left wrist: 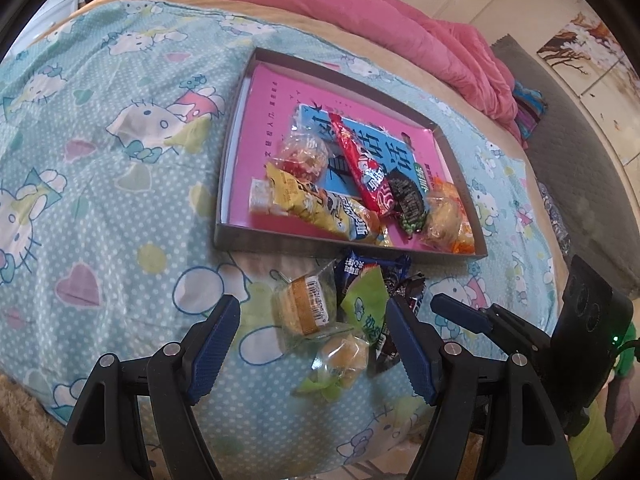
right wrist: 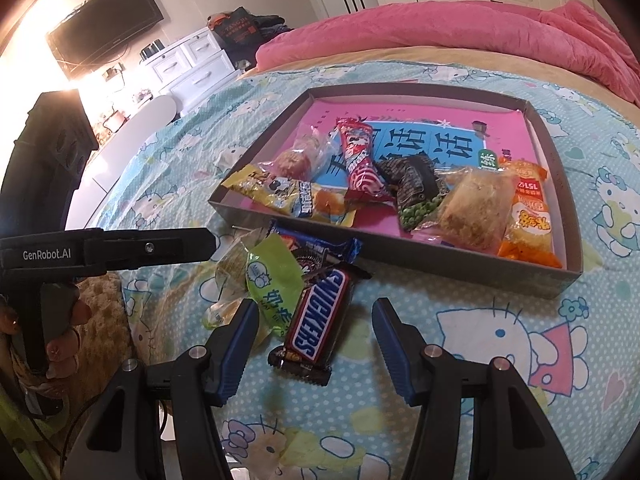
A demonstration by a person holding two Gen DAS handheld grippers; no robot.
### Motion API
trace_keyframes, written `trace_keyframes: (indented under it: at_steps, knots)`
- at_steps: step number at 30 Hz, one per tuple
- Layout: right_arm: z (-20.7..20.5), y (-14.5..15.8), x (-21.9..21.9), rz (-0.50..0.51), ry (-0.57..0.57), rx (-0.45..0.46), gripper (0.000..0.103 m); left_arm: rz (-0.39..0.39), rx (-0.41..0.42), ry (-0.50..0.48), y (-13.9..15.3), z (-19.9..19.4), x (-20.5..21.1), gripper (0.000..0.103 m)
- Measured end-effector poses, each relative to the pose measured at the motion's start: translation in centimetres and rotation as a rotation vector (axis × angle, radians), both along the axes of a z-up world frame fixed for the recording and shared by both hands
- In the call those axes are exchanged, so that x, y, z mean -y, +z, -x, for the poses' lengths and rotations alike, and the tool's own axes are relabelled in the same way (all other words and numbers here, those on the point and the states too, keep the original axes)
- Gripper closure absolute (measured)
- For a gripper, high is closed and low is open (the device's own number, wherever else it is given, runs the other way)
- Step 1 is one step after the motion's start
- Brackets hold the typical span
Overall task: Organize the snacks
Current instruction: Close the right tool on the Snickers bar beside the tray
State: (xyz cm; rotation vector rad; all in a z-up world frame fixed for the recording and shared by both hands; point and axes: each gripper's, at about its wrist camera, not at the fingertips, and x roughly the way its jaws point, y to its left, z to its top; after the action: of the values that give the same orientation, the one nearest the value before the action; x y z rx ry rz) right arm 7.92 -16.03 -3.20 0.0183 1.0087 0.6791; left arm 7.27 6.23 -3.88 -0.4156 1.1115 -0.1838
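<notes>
The bed (right wrist: pixel 500 380), under its blue cat-print sheet, carries everything ahead of me. A pink quilt (right wrist: pixel 460 28) is heaped along its far side.

Beyond both my jaws lies the box (right wrist: pixel 400 258), a shallow grey tray with a pink floor, its long side running across my right-hand view. Snacks are crowded toward its near wall: a yellow pack (right wrist: pixel 288 198) lying along that wall, a red pack (right wrist: pixel 360 164) with its long axis pointing away from me, a dark pea pack (right wrist: pixel 416 192), and a clear bag (right wrist: pixel 476 208) with an orange bag (right wrist: pixel 528 216) touching it at the right end.

Between the box and my jaws a loose pile sits on the sheet. The Snickers (right wrist: pixel 320 320) lies just ahead of my right gripper (right wrist: pixel 316 328), long axis running from near me up toward the box, tilted a little right at the far end. A green pack (right wrist: pixel 274 288) overlaps its left edge; a blue pack (right wrist: pixel 320 246) lies crosswise behind them.

My right jaws stand moderately apart, straddling the bar's near end without touching it. My left gripper (left wrist: pixel 312 334) is wide, a wrapped cake (left wrist: pixel 306 306) and a small bun (left wrist: pixel 344 356) between its jaws, neither pressed.
</notes>
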Motion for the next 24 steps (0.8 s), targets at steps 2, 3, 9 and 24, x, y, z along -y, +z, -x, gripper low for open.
trace_keyframes:
  at_steps: [2, 3, 9, 24]
  knots:
    - [0.1, -0.1, -0.2, 0.004, 0.009, -0.003, 0.044, 0.000, -0.006, -0.006, -0.1, 0.0, 0.2, 0.026]
    - [0.1, -0.1, -0.2, 0.004, 0.012, -0.004, 0.044, 0.001, -0.011, -0.009, -0.2, 0.0, 0.3, 0.026]
    - [0.3, -0.4, -0.6, 0.014, 0.026, -0.011, 0.044, 0.029, -0.053, -0.014, -1.4, -0.2, 0.6, 0.026]
    - [-0.1, -2.0, -1.3, 0.030, 0.034, -0.037, 0.054, 0.042, -0.088, -0.034, -2.4, -0.8, 0.9, 0.026]
